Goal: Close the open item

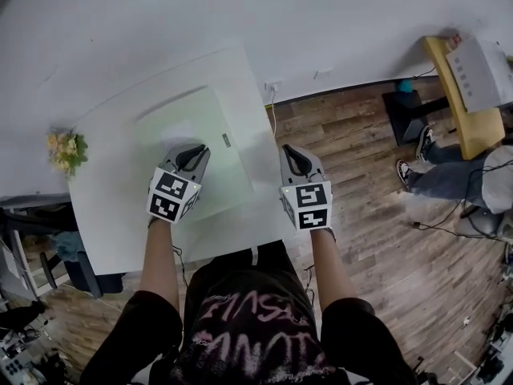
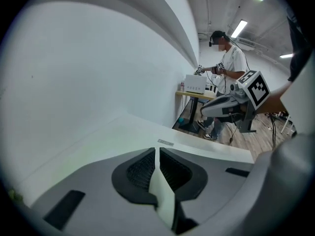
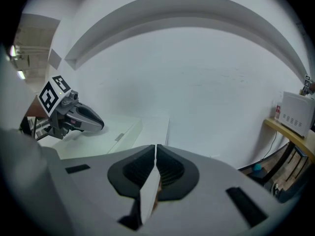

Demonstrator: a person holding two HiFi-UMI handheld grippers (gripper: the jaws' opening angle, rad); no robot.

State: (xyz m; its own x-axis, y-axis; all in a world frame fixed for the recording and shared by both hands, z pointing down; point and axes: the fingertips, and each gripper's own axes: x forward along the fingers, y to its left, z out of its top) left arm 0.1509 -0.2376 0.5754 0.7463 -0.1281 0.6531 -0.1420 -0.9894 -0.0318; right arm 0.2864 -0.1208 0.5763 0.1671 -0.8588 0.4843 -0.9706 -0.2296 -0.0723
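A flat, pale white-green case (image 1: pixel 188 131) with a small grey tab (image 1: pixel 226 139) lies on the white table (image 1: pixel 104 215); its lid looks down flat. My left gripper (image 1: pixel 195 152) hovers over the case's near right part, jaws shut and empty. My right gripper (image 1: pixel 290 152) hangs just past the table's right edge, also shut on nothing. The left gripper view shows the case top (image 2: pixel 123 132), its tab (image 2: pixel 166 142) and the right gripper (image 2: pixel 204 113) beyond. In the right gripper view the case (image 3: pixel 106 136) lies to the left under the left gripper (image 3: pixel 101 123).
A white wall (image 1: pixel 240 14) backs the table. A bunch of flowers (image 1: pixel 66 151) sits at the table's left edge. To the right, on the wood floor (image 1: pixel 361 135), a person's legs (image 1: pixel 449 179) and a wooden desk (image 1: pixel 469 123) with a white appliance (image 1: pixel 481 70).
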